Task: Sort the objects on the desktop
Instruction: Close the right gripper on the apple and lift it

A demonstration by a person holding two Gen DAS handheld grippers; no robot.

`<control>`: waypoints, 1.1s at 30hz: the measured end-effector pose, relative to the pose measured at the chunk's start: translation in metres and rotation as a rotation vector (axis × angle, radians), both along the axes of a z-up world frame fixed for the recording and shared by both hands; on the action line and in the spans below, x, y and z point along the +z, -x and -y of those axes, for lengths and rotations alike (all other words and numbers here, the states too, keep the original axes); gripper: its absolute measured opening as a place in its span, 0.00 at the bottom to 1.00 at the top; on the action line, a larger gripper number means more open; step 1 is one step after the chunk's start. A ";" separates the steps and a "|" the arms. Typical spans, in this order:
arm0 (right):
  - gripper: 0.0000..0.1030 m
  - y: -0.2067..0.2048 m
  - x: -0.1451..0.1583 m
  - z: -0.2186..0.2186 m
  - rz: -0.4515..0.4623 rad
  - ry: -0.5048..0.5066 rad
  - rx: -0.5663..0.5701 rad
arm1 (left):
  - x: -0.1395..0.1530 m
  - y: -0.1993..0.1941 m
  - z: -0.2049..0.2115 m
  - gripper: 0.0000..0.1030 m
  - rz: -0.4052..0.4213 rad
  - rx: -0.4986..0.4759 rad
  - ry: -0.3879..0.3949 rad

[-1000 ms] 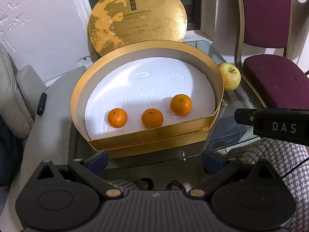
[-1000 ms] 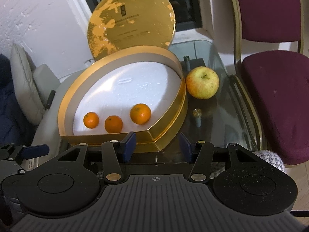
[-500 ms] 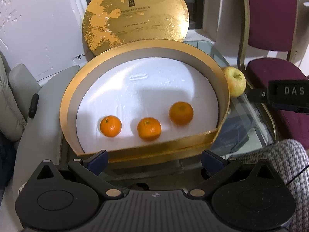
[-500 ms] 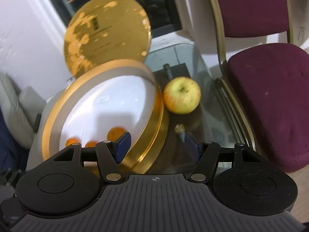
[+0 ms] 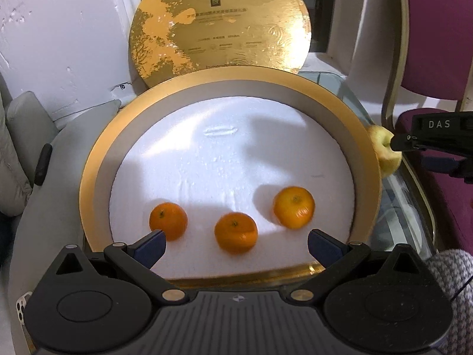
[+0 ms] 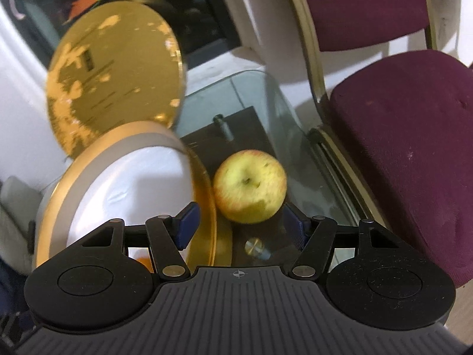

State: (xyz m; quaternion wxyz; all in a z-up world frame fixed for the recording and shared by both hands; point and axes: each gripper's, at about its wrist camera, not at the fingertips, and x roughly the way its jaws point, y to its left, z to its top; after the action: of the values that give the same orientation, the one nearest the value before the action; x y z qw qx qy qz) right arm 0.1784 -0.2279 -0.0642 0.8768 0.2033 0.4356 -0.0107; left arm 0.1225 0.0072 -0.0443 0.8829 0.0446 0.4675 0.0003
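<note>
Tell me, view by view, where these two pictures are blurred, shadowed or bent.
Left wrist view: mostly sharp; soft shadows fall across the white foam, the rightmost orange is slightly smeared, and the fisheye bows the gold box rim. Right wrist view: motion blur smears the apple and gold lid; the chair frame curves.

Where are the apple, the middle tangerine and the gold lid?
apple [image 6: 249, 186], right wrist view, on its yellow top beside the stem.
middle tangerine [image 5: 235, 232], left wrist view, centre of its peel.
gold lid [image 5: 220, 23], left wrist view, middle of its printed face.
</note>
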 end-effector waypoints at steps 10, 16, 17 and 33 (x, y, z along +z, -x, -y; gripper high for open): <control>0.80 -0.050 -0.027 0.014 -0.066 -0.015 -0.131 | -0.014 -0.017 -0.009 0.99 -0.030 0.031 0.017; 0.81 -0.069 -0.039 0.008 -0.103 -0.022 -0.150 | -0.021 -0.023 -0.015 0.99 -0.048 0.053 0.019; 0.81 -0.072 -0.040 0.007 -0.109 -0.023 -0.153 | -0.022 -0.023 -0.016 0.99 -0.051 0.054 0.020; 0.83 -0.090 -0.053 0.001 -0.210 -0.056 -0.199 | -0.031 -0.024 -0.018 0.99 -0.076 0.061 0.025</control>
State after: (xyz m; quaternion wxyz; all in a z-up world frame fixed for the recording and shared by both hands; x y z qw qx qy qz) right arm 0.2683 -0.2291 -0.1170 0.8150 0.2673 0.5030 -0.1065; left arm 0.1465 0.0255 -0.0754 0.8645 0.0194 0.5019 0.0196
